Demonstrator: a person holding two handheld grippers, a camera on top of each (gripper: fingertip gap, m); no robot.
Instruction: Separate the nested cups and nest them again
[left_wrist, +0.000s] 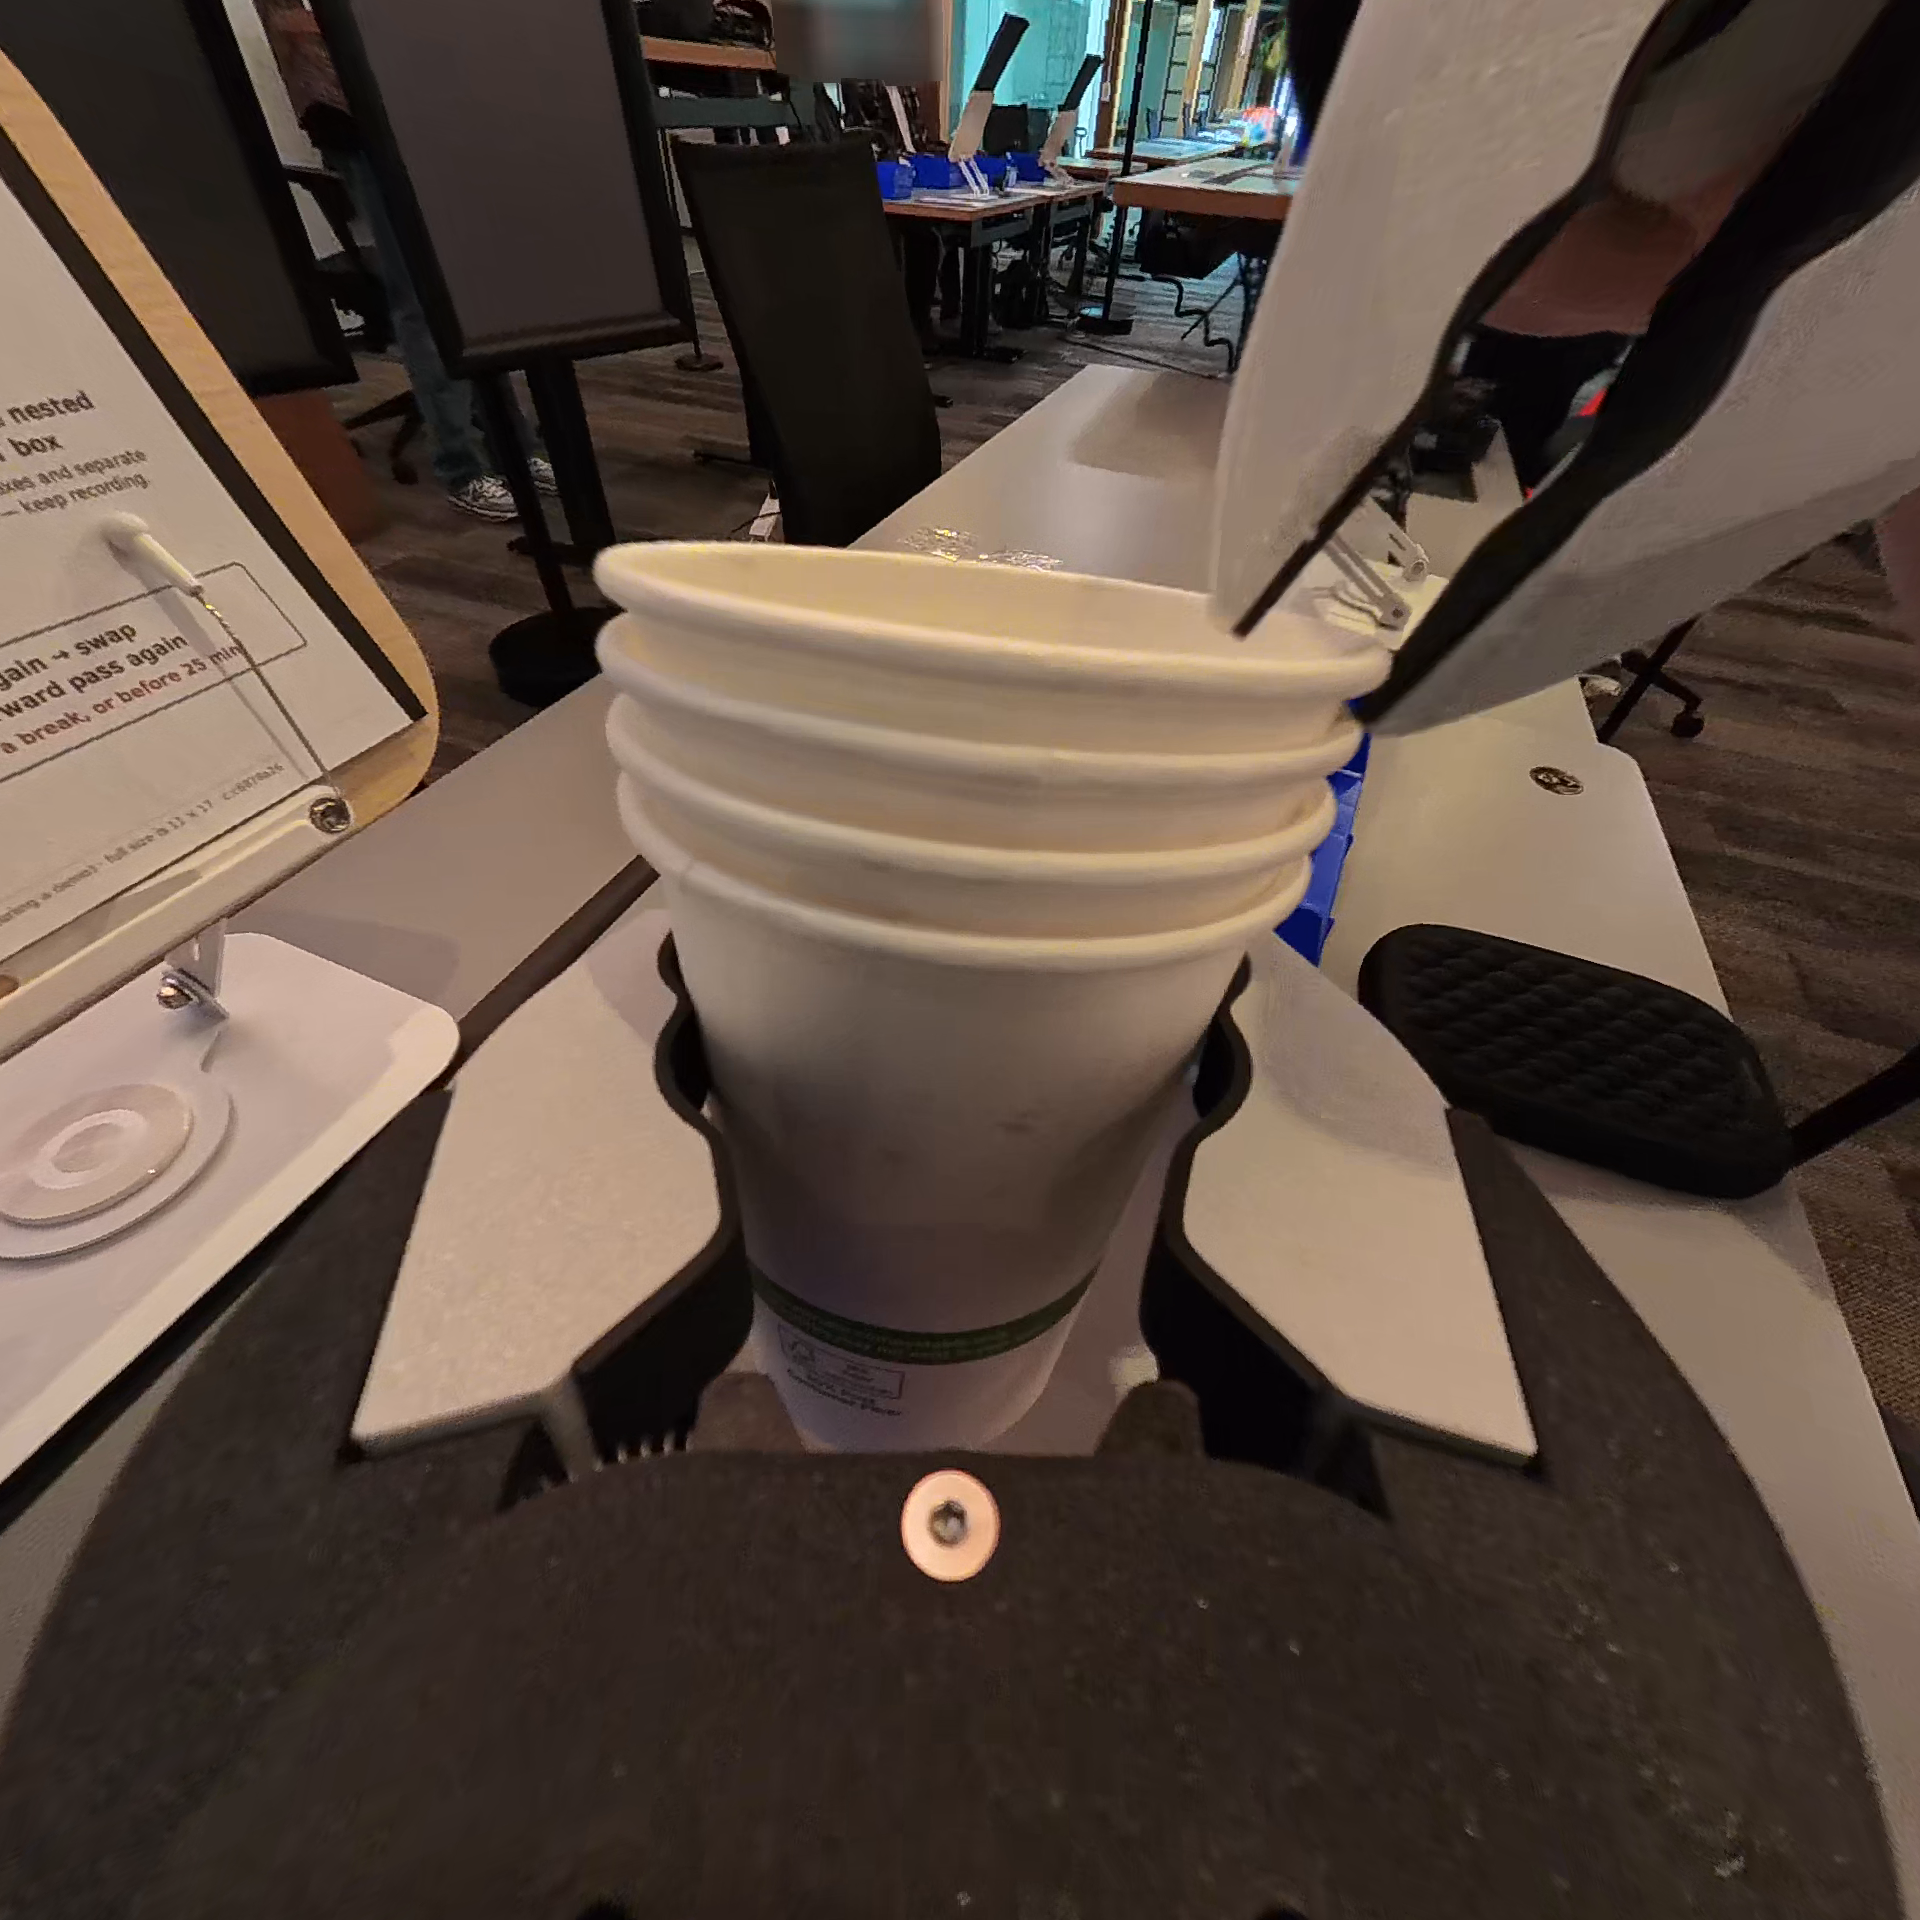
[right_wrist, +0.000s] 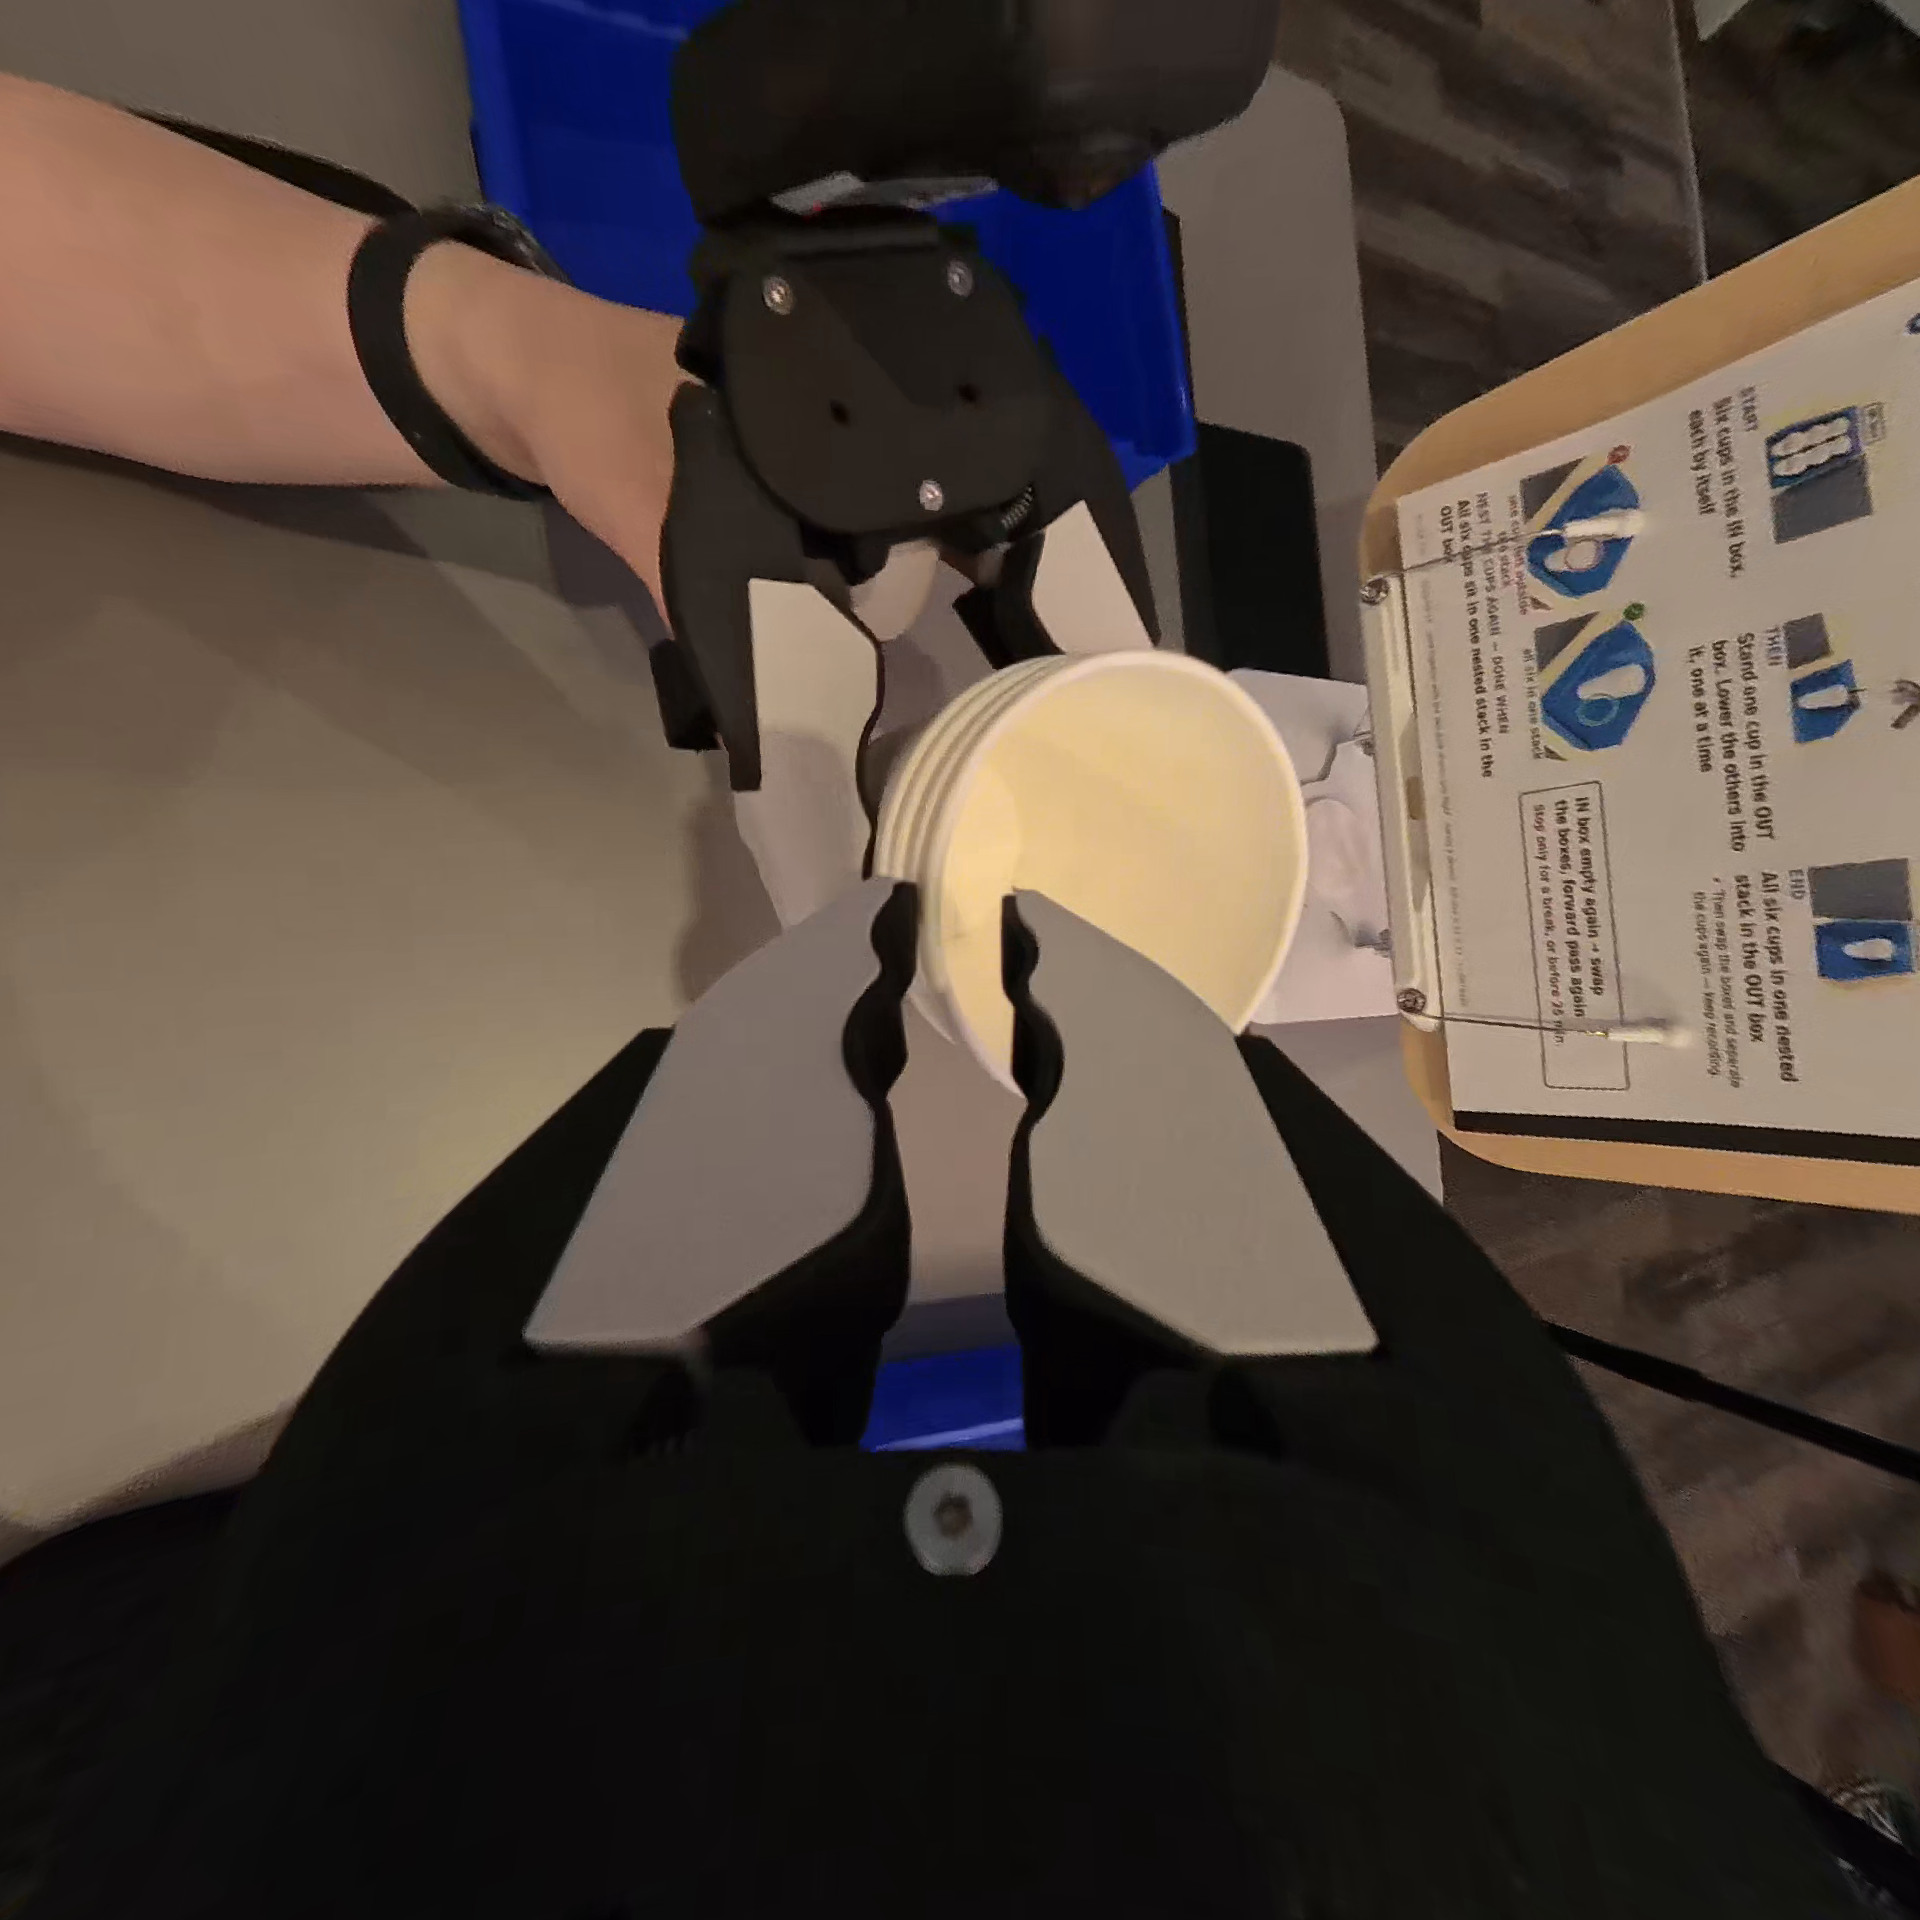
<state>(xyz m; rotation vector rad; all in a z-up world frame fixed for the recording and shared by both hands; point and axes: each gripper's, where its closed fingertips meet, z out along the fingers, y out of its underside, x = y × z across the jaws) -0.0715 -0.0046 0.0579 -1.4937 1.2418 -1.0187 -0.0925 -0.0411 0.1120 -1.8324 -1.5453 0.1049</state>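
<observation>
A stack of several nested white paper cups (left_wrist: 956, 1091) stands upright between the fingers of my left gripper (left_wrist: 956, 977), which is shut on the outermost cup's body above the grey table. In the right wrist view the stack (right_wrist: 1132, 831) tilts its mouth toward the camera, with the left gripper (right_wrist: 894, 717) behind it. My right gripper (right_wrist: 958, 904) straddles the top cup's rim with one finger inside and one outside. Its jaws stand a narrow gap apart and do not pinch the wall. It also shows in the left wrist view (left_wrist: 1304, 675), at the right of the rim.
An instruction board on a stand (left_wrist: 156, 623) is at the left, and also shows in the right wrist view (right_wrist: 1662, 727). A blue bin (right_wrist: 582, 156) sits behind the left gripper. A black pad (left_wrist: 1558, 1049) lies on the table (left_wrist: 1091, 447). A person's forearm with a black wristband (right_wrist: 260, 312) holds the left gripper.
</observation>
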